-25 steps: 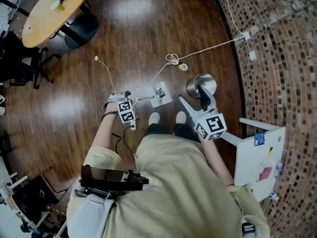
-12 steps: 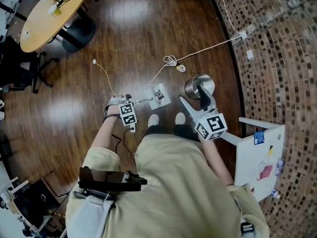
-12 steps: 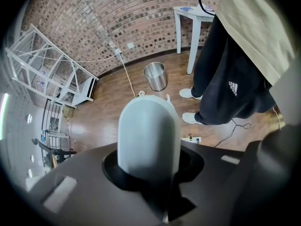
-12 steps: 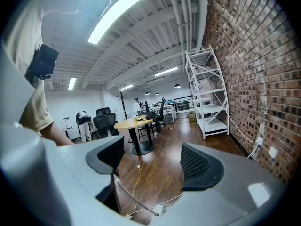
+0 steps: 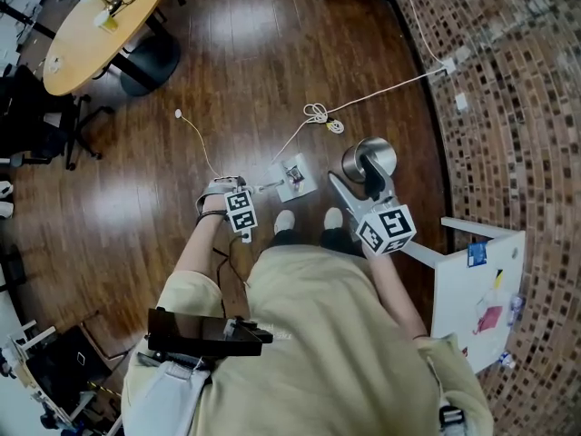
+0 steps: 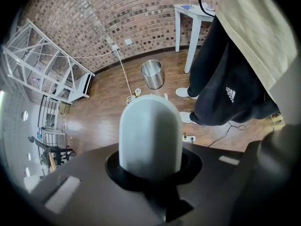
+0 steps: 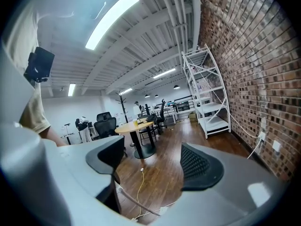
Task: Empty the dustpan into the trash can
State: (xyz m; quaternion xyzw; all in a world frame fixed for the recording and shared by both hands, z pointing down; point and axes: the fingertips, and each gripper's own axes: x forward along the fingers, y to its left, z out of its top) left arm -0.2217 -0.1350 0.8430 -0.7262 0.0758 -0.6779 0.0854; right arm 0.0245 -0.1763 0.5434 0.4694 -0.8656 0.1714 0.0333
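Note:
The dustpan rests on the wood floor in front of the person's shoes, and its long handle rises toward my left gripper. In the left gripper view the handle's white rounded top fills the space between the dark jaws. My left gripper points steeply down; its jaws have just been closing and now press on the handle. The silver trash can stands to the right of the dustpan. My right gripper hovers by the can's near side, open, with nothing between its pads.
A white side table stands against the brick wall at the right. Cables trail over the floor beyond the dustpan. A round wooden table with office chairs is far left, and a white shelf rack stands along the wall.
The left gripper's marker cube sits slightly further right and nearer the person's feet. The dustpan, the trash can and the right gripper stay where they were.

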